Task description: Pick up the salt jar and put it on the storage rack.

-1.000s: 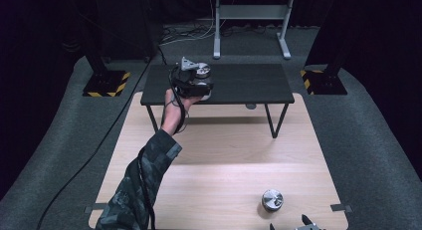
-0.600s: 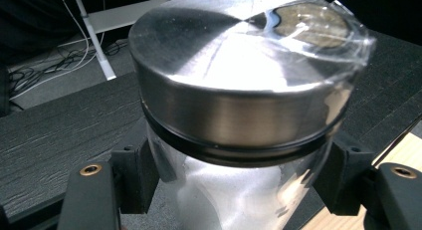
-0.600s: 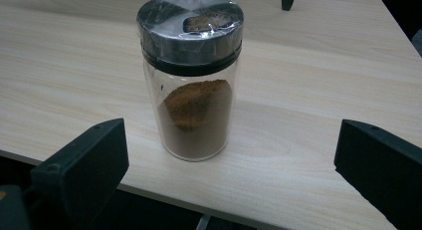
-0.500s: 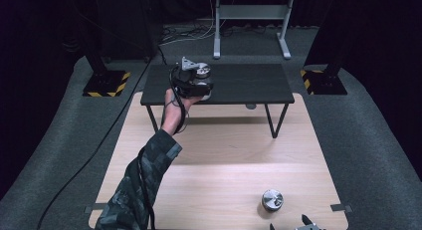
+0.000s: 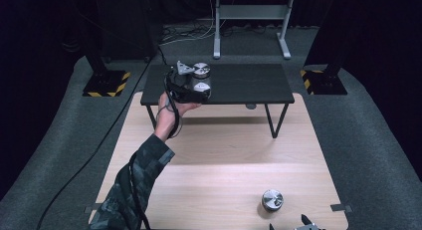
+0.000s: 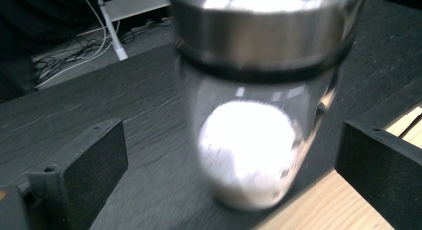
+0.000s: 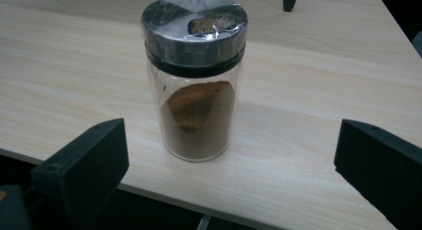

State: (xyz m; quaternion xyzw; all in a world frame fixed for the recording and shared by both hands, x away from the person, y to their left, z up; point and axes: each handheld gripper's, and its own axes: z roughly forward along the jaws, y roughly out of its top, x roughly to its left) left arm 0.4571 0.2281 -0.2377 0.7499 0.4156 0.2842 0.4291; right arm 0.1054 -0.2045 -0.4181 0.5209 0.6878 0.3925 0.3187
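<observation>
Hard to make out: the white-powder jar [image 6: 259, 115] is blurred in the left gripper view, and its metal lid is cut off by the top edge. In the high view the right gripper [image 5: 304, 224] is mostly cut off by the bottom edge, right of centre.
White-powder jar: upright, long axis vertical, lid up; it stands on the black table [image 5: 249, 85], close to that table's near edge where the wooden table [image 5: 224, 155] begins. In the high view it sits in the upper middle of the frame, just beyond the left gripper.
Brown-spice jar [image 7: 195, 75]: upright, long axis vertical, shaker lid under clear film facing up; it stands on the wooden table near its near edge, at lower right in the high view [image 5: 272, 200].
Left gripper [image 6: 224, 165]: jaws spread wide on either side of the white-powder jar, clear gaps both sides, touching nothing. The left hand [image 5: 171, 110] holds it out over the black table's near edge.
Right gripper, own view [image 7: 229, 160]: jaws spread wide, the brown-spice jar between and beyond them, not gripped or touched.
</observation>
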